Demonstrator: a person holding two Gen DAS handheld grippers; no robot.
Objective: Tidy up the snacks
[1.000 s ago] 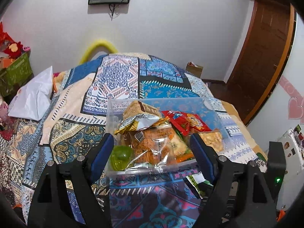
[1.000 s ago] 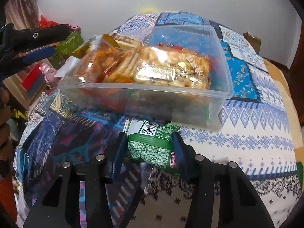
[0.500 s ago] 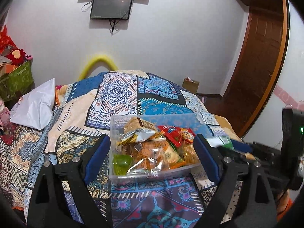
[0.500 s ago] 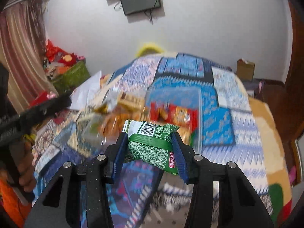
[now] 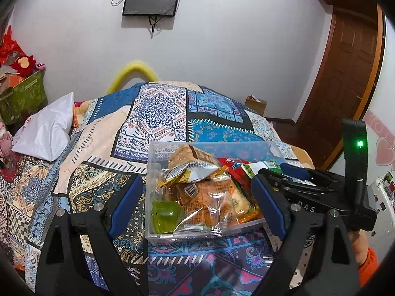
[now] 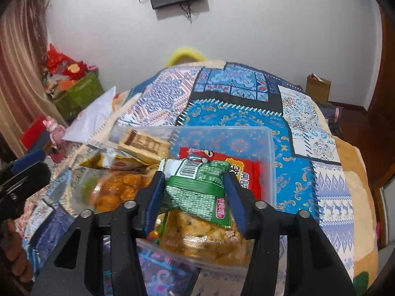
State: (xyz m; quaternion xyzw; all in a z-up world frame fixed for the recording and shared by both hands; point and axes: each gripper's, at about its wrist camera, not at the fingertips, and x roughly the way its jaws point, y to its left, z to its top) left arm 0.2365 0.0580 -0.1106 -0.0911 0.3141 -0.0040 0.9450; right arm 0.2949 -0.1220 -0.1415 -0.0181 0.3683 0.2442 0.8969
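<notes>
On the quilted bed [image 5: 153, 113], the clear tub [image 6: 269, 148] is nearly full. The right hand-held gripper [image 6: 195, 197], jaws just loosening, pinches the green packet [image 6: 197, 187] above it; the left hand-held gripper [image 5: 195, 204] is spread, empty.

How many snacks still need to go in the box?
Almost done. Several snack packets already fill the clear box. The green packet sits between the right gripper's jaws, which have just been opening over the box. The left gripper is open and empty. No loose snacks show on the bedspread.

my way into the clear box [image 6: 269, 148] is blocked by heaped snack packs [image 6: 118, 190]; only its far right corner stays free.
</notes>
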